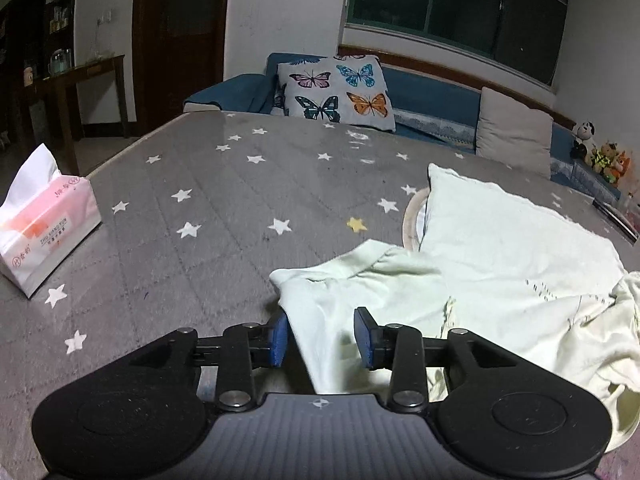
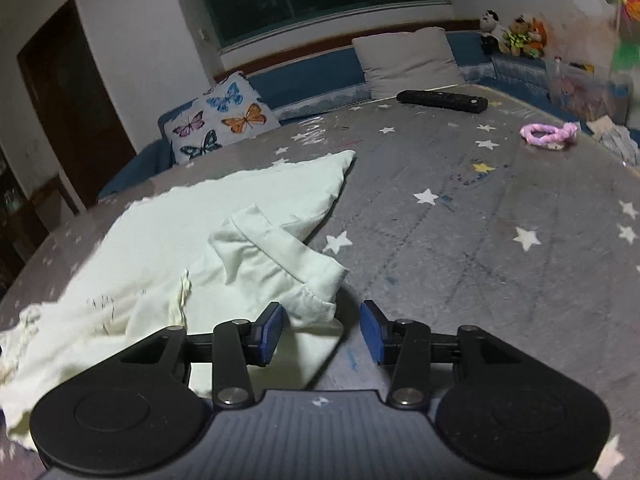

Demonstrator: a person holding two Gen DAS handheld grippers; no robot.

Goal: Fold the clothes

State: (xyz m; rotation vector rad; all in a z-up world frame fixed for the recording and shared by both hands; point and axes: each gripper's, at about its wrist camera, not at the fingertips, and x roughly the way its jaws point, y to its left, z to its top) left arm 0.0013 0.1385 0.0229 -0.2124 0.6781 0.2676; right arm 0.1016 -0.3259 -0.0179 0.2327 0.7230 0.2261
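A pale green-white garment (image 1: 500, 256) lies crumpled on the grey star-patterned table (image 1: 224, 200). In the left wrist view its left sleeve (image 1: 344, 280) lies between the blue pads of my left gripper (image 1: 321, 338), which is open. In the right wrist view the same garment (image 2: 192, 240) lies at the left, and its right sleeve (image 2: 296, 276) reaches between the pads of my right gripper (image 2: 322, 330), also open. Neither gripper holds cloth.
A pink tissue pack (image 1: 44, 224) stands at the table's left edge. A black remote (image 2: 442, 100) and a pink hair tie (image 2: 548, 134) lie at the far right. A butterfly cushion (image 1: 336, 90) and a blue sofa (image 1: 432, 96) stand behind the table.
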